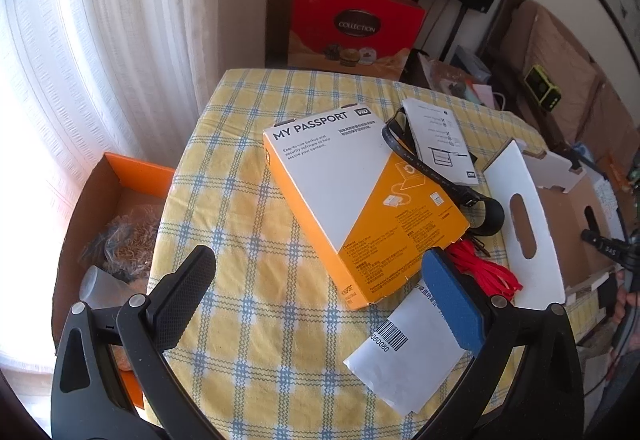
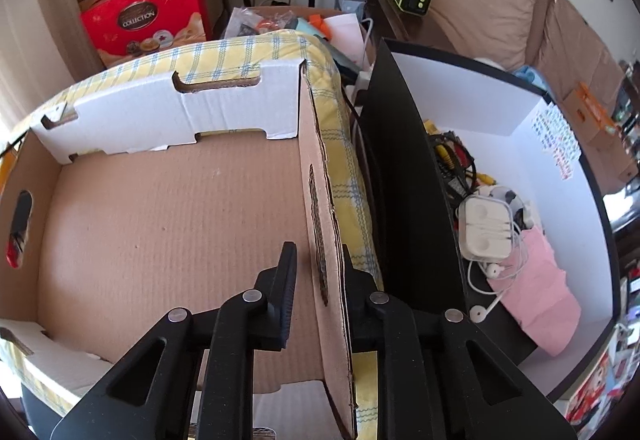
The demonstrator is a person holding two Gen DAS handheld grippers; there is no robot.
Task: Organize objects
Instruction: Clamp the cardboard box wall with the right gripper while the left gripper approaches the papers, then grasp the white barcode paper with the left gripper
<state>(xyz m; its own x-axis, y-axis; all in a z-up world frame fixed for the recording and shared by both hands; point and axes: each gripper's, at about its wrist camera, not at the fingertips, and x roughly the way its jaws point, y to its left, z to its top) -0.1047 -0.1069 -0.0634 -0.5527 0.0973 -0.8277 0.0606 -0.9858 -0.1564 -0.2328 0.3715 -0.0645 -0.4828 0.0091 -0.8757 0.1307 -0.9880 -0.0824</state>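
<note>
A white and orange My Passport box (image 1: 352, 192) lies flat on the yellow checked tablecloth (image 1: 248, 168). A black cable (image 1: 424, 168) and a leaflet (image 1: 436, 136) rest on and beside it. Red cord (image 1: 488, 268) and a barcoded white paper (image 1: 404, 344) lie near its lower corner. My left gripper (image 1: 320, 280) hovers open, wide, just before that corner, gripping nothing. In the right wrist view an empty cardboard box (image 2: 160, 220) stands on the table. My right gripper (image 2: 320, 272) is shut on its right side wall (image 2: 324, 240), one finger inside, one outside.
A black box with a white inside (image 2: 520, 112) sits to the right and holds cables, an earphone case (image 2: 486, 224) and pink cloth. An orange carton (image 1: 120, 200) stands below the table's left edge. Red gift boxes (image 1: 356, 24) are stacked behind; a sofa runs along the right.
</note>
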